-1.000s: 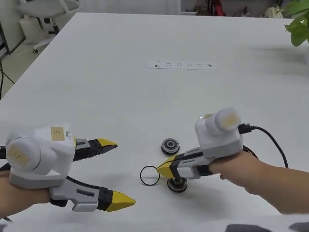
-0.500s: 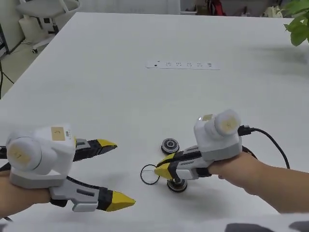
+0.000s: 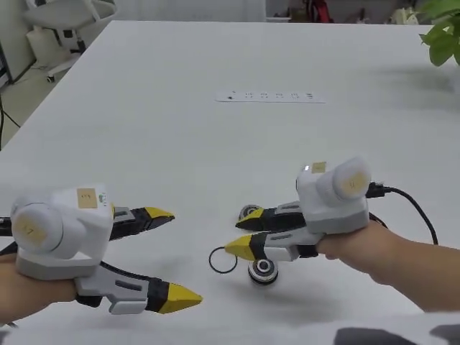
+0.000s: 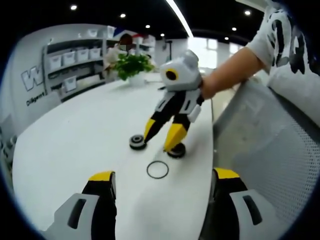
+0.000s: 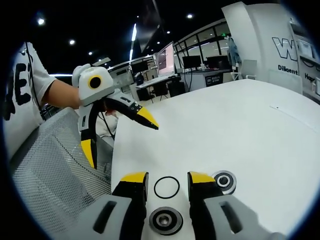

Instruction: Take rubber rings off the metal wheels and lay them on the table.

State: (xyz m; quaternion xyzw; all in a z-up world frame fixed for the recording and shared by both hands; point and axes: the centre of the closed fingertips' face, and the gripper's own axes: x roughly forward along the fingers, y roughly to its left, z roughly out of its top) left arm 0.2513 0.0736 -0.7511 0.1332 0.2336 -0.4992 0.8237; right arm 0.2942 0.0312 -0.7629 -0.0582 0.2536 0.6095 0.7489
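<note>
Rubber ring (image 3: 223, 260), likely light and limp, lies just ahead of the right gripper (image 3: 243, 231), jaws spread; pinch its thin band. Left gripper (image 3: 175, 255) is likewise spread, empty.

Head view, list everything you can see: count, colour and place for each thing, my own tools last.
rubber ring: one, black, flat on the table between the two tools
metal wheels: two, silver and dark; this one below the right tool's jaws, the other just beyond them
power strip: one, white, far middle of the table
table: one, white
plant: one, green, far right
chair: one, white, beyond the table's far left
left tool: yellow-tipped, open, near left
right tool: yellow-tipped, open, above the near wheel
</note>
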